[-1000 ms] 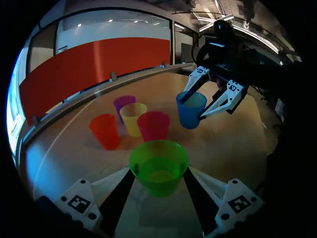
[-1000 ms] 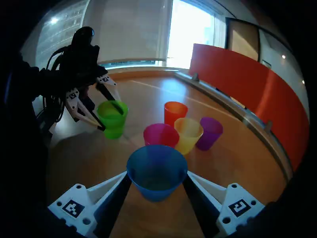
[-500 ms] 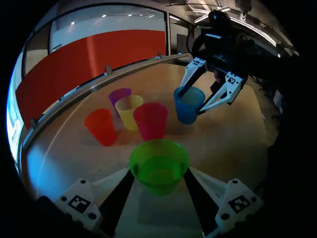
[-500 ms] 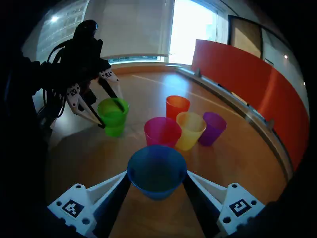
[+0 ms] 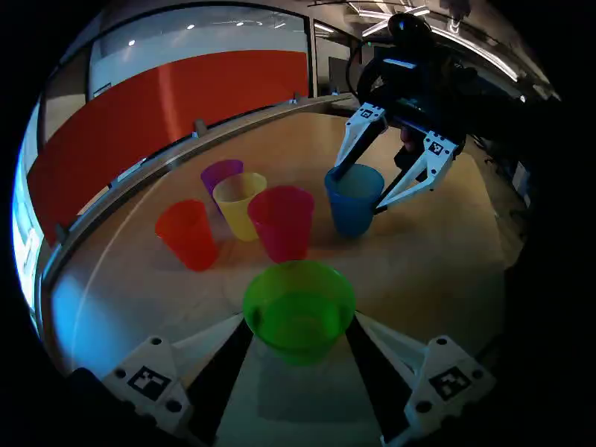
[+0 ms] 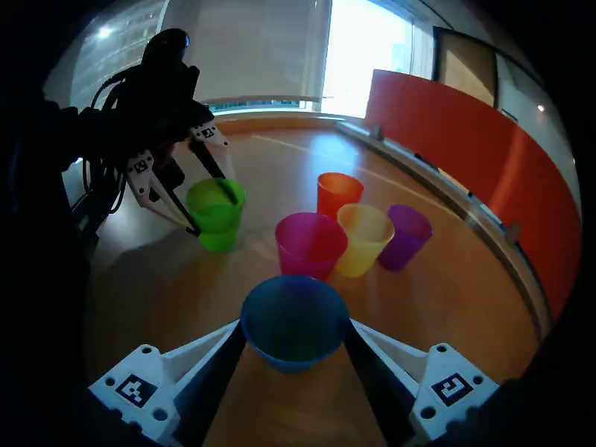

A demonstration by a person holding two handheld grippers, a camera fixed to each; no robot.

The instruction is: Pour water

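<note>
Gripping green cup (image 5: 299, 316), left gripper (image 5: 299, 328) clamps both fingers on its sides, cup upright. Right gripper (image 6: 294, 339) clamps blue cup (image 6: 294, 328) likewise. Pink cup (image 5: 281, 222), yellow cup (image 5: 238, 203), orange cup (image 5: 188, 232), purple cup (image 5: 220, 173) clustered on wooden table (image 5: 432, 253) between them.

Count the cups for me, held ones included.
6. The green cup sits in the left hand-held gripper, the blue cup in the right hand-held gripper; the pink cup, yellow cup, orange cup and purple cup stand clustered on the table. None looks hidden.
</note>
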